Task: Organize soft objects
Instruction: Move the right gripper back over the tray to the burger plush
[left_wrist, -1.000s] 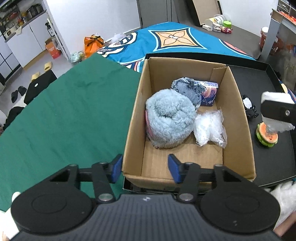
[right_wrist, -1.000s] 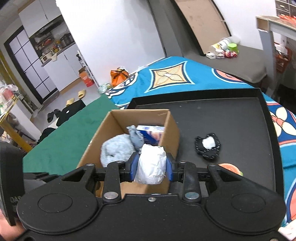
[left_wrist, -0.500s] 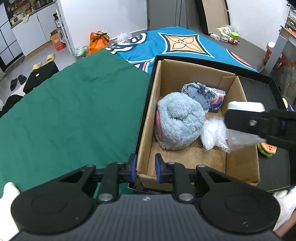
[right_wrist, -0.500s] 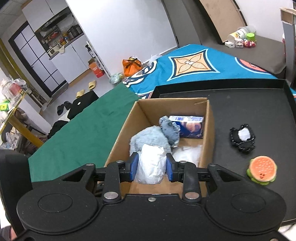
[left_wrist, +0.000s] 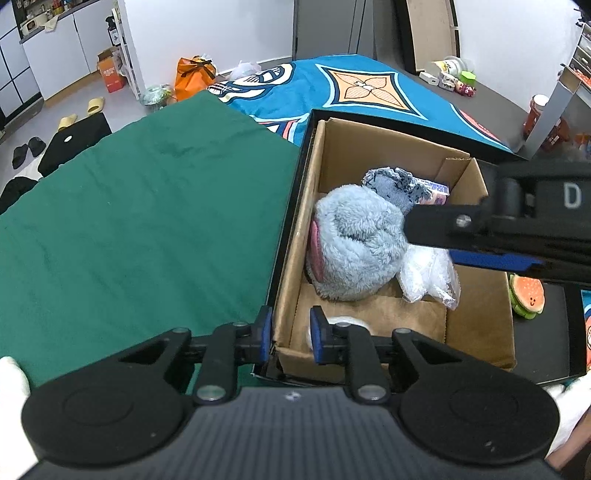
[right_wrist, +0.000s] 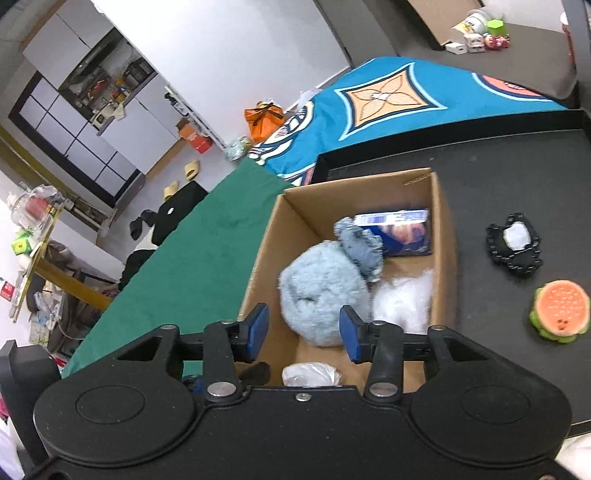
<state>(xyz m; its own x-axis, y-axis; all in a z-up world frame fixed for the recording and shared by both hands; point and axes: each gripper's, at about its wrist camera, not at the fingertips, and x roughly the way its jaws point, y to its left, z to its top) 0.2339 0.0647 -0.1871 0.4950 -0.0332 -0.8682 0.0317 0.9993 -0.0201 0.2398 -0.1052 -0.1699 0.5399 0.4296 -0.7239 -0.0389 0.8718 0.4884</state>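
A cardboard box (left_wrist: 476, 325) stands on the black tray and holds a fluffy blue plush (left_wrist: 354, 240), a denim piece (left_wrist: 399, 184), a tissue pack (right_wrist: 399, 232) and a clear plastic bag (left_wrist: 428, 273). My left gripper (left_wrist: 290, 334) is shut on the box's near left wall. My right gripper (right_wrist: 304, 326) hovers over the box's near end, jaws opening, nothing between the pads. A white packet (right_wrist: 312, 373) lies on the box floor just below it, loose. In the left wrist view the right gripper (left_wrist: 430, 242) reaches in from the right, above the plush.
A burger toy (right_wrist: 559, 310) and a black-and-white soft item (right_wrist: 515, 243) lie on the black tray (right_wrist: 517, 166) to the right of the box. Green cloth (left_wrist: 147, 221) covers the surface to the left. A blue patterned cloth (left_wrist: 362, 85) lies behind.
The left gripper closed onto the box wall. The right gripper moved over the box, opened, and the white packet it held dropped to the box floor.
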